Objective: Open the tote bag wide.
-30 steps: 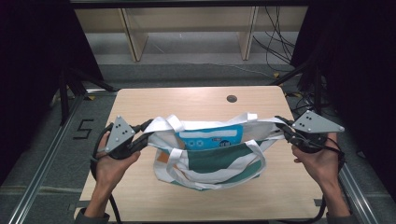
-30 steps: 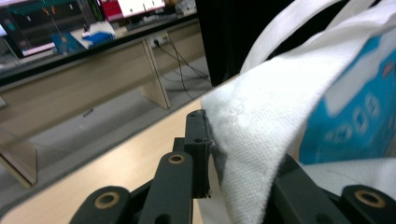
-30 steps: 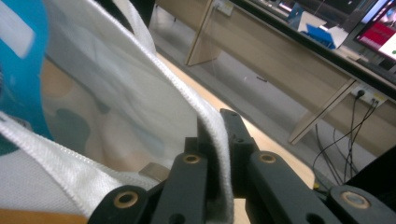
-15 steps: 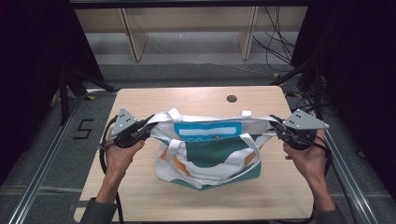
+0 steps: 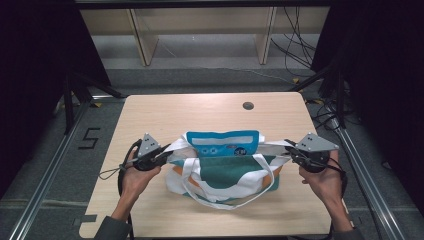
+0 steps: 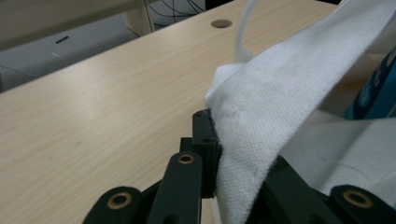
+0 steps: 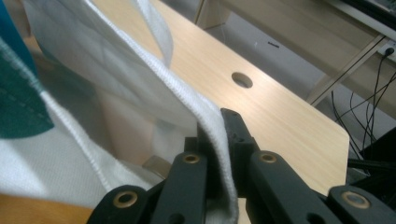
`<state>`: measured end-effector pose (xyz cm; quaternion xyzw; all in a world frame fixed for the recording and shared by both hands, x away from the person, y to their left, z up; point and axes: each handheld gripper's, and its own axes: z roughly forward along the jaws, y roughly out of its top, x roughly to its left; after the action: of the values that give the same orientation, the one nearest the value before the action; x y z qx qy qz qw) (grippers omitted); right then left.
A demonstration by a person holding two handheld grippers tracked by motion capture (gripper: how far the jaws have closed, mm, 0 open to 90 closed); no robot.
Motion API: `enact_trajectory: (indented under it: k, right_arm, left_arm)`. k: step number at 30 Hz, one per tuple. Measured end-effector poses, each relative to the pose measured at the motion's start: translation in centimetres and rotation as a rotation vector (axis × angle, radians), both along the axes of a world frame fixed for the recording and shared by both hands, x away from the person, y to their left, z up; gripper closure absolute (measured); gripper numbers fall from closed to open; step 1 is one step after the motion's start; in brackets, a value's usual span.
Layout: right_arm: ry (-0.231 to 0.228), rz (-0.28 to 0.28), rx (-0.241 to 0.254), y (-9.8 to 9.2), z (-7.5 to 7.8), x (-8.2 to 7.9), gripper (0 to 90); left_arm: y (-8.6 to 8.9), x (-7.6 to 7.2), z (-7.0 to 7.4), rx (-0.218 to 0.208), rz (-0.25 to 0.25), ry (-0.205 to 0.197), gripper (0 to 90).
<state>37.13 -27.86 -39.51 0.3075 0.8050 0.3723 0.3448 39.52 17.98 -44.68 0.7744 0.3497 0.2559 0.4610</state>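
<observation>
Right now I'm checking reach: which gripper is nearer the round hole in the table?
Right. The right gripper holds the tote bag at its right end, closer below the hole; the left gripper holds the bag's far left end.
</observation>
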Motion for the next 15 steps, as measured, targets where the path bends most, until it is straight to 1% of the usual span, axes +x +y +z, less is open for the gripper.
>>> enact_trajectory:
  k: [1,2,3,4,6,7,8,9,10,11,13,15]
  right_arm:
    - [0.010,-0.003,-0.002,0.0,-0.4,0.0,87.5]
    - [0.010,-0.004,-0.001,0.0,-0.6,0.1,87.5]
    - [0.021,-0.006,-0.002,0.0,-0.9,0.1,87.5]
    - [0.027,-0.005,-0.003,-0.1,-1.1,0.1,87.5]
    - [0.043,-0.002,-0.021,-0.3,-1.6,0.2,87.6]
    - [0.053,-0.002,-0.020,-0.3,-1.9,0.3,87.5]
    - [0.061,-0.003,-0.019,-0.3,-2.1,0.3,87.5]
    - [0.084,-0.010,-0.016,-0.3,-2.4,0.3,87.6]
    - [0.089,-0.006,-0.022,-0.3,-2.8,0.3,87.6]
    - [0.103,-0.002,-0.033,-0.3,-3.1,0.4,87.5]
    - [0.132,0.004,-0.040,-0.4,-3.9,0.5,87.6]
    - [0.159,0.012,-0.047,-0.4,-4.8,0.6,87.6]
  left_arm:
    - [0.0,0.1,-0.4,0.012,-0.008,0.010,85.0]
    - [-0.1,0.1,-0.8,0.017,-0.018,0.023,84.9]
    - [-0.3,0.0,-1.1,0.008,-0.008,0.039,84.9]
    - [-0.3,0.1,-1.4,0.028,-0.020,0.041,84.9]
    - [-0.5,0.1,-2.2,0.030,-0.022,0.075,84.6]
    - [-0.4,0.2,-2.5,0.051,-0.033,0.084,84.7]
    - [-0.6,0.2,-2.9,0.055,-0.036,0.098,84.7]
    - [-0.6,0.2,-3.2,0.070,-0.047,0.109,84.8]
    - [-0.9,0.1,-3.6,0.026,-0.032,0.122,84.8]
    - [-0.6,0.1,-3.7,0.061,-0.051,0.135,84.9]
    - [-0.6,0.1,-3.9,0.056,-0.060,0.141,84.8]
    - [-0.6,0.1,-4.1,0.076,-0.070,0.139,84.8]
